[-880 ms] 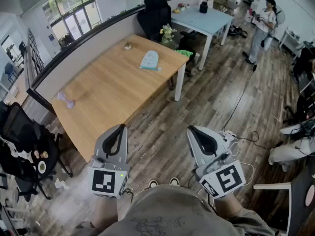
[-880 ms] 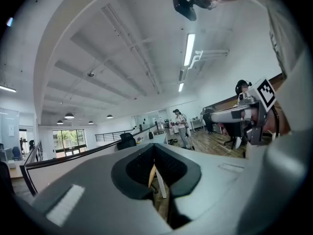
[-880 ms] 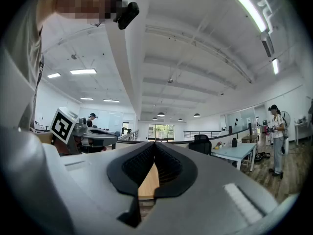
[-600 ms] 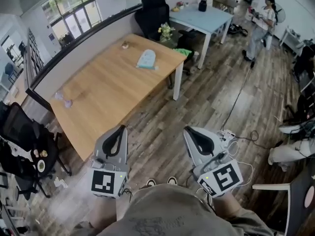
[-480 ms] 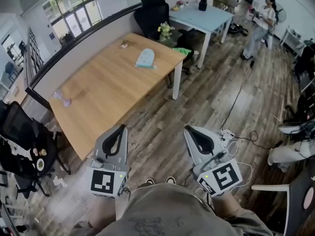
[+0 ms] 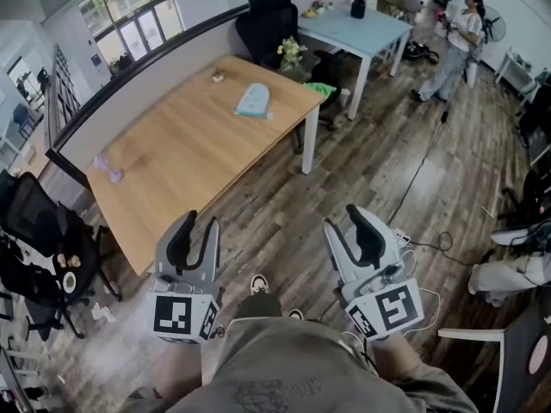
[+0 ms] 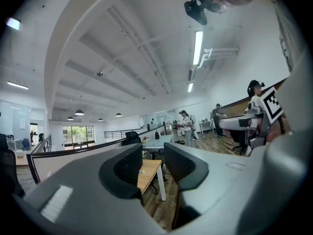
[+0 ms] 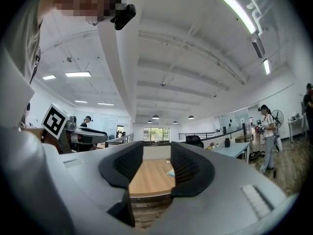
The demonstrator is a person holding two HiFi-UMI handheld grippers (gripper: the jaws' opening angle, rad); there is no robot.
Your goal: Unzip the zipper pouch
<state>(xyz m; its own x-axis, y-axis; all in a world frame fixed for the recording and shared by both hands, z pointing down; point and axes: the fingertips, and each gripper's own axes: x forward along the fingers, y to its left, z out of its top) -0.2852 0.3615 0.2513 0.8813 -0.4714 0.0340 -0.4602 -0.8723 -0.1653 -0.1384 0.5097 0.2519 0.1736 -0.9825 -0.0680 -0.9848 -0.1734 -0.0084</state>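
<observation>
head view, pouch (image 6: 254, 100) on table (image 6: 172, 162) at upper centre, well apart from left gripper (image 6: 199, 231) lower left and right gripper (image 6: 348, 229) lower right, left gripper view, jaws spread, empty, right gripper view, jaws spread, empty, pouch far beyond at centre

The head view looks steeply down from standing height, well back from the long light-wood tabletop (image 6: 189, 144). The left and right gripper views face it, roughly level, from afar.
</observation>
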